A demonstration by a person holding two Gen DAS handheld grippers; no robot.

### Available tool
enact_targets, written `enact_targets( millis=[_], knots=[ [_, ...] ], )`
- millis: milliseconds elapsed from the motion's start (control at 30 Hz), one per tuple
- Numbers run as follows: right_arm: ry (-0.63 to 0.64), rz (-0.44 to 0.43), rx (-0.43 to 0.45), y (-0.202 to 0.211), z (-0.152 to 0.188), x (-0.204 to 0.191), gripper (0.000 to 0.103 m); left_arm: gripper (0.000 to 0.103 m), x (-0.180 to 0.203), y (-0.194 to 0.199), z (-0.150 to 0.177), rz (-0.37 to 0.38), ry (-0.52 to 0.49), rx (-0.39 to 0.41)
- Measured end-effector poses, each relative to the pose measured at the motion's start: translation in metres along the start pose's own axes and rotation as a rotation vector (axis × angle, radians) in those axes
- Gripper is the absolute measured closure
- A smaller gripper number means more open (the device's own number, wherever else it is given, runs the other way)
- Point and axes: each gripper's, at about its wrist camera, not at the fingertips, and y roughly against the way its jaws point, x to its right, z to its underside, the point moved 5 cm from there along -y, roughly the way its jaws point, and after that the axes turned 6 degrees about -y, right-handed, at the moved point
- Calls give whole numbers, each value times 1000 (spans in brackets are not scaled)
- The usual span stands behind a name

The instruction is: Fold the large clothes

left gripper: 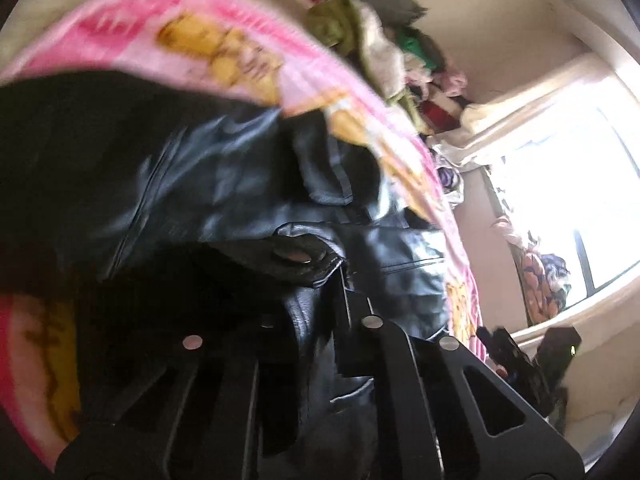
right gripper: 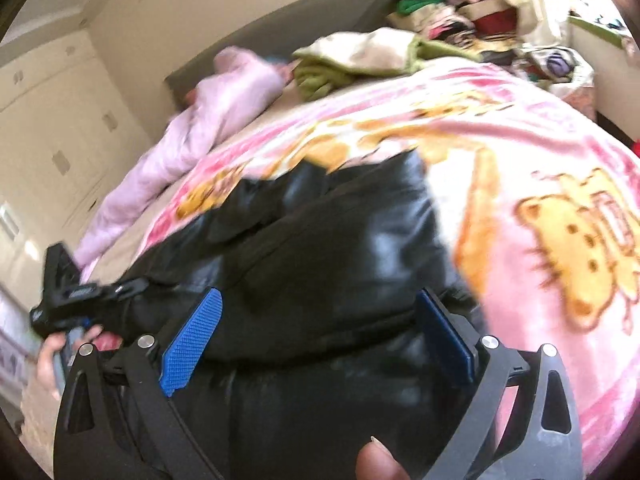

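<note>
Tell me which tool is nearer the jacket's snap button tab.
Left. The left tool is shut on the black leather jacket right by the snap tab; the right tool hangs open over another part.

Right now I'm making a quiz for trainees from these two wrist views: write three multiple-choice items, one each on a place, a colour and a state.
1. Where does the black leather jacket lie?
A. on the pink cartoon blanket
B. on a chair
C. on the floor

2. What colour are the right gripper pads?
A. red
B. blue
C. white

3. How do the right gripper's jaws stand?
A. shut on the jacket
B. shut on nothing
C. open, one pad either side of the jacket's bulk

Answers:
1 A, the blanket shows all round the jacket.
2 B, both textured pads are blue in the right wrist view.
3 C, the pads stand far apart over the leather.
</note>
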Motion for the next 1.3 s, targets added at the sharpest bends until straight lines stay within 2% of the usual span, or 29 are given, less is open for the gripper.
enact_targets(
  millis=[67,133,200,300,367,467,533,600,633,667,700,800,900,1033,1100,1167,1200,1267,1300],
  knots=[
    [-30,6,18,-1,-12,9,20,102,24,13,-11,4,-81,50],
    [-49,14,38,-2,-25,15,25,102,49,28,-23,15,-162,104],
    [-58,50,66,-8,-43,23,25,102,66,39,-31,35,-220,142],
    [-54,103,81,-32,-65,29,25,102,70,37,-36,-20,-296,153],
    [-42,172,77,-51,-76,38,26,102,54,26,-35,-56,-294,134],
    [-46,282,11,-91,-80,58,26,102,26,10,-27,-66,-251,99],
    [-79,299,-19,-106,-78,69,27,102,11,3,-20,-75,-237,86],
    [-134,267,-62,-122,-73,81,27,102,-2,-1,-14,-85,-216,75],
    [-150,252,-70,-126,-72,85,30,102,-6,-1,-11,-90,-210,71],
    [-147,246,-77,-129,-70,87,44,102,-11,-3,-9,-98,-206,66],
    [-115,278,-75,-132,-69,89,49,102,-15,-6,-6,-105,-207,60],
    [-45,406,-59,-138,-68,98,48,101,-23,-17,4,-140,-205,24],
    [-55,425,-67,-144,-67,105,41,97,-43,-30,13,-163,-161,-14],
    [-50,418,-28,-130,-70,99,41,87,-53,-22,14,-122,-117,4],
    [-33,365,23,-109,-71,84,40,75,-48,-10,13,-134,-139,43],
    [-11,297,53,-88,-66,69,39,69,-43,-2,12,-156,-160,68],
    [-4,271,56,-80,-63,61,39,68,-40,3,12,-150,-161,78],
    [9,233,47,-72,-58,50,39,57,-34,15,10,-151,-172,113],
    [20,209,40,-66,-51,42,39,55,-32,19,10,-161,-180,121]
  ],
)
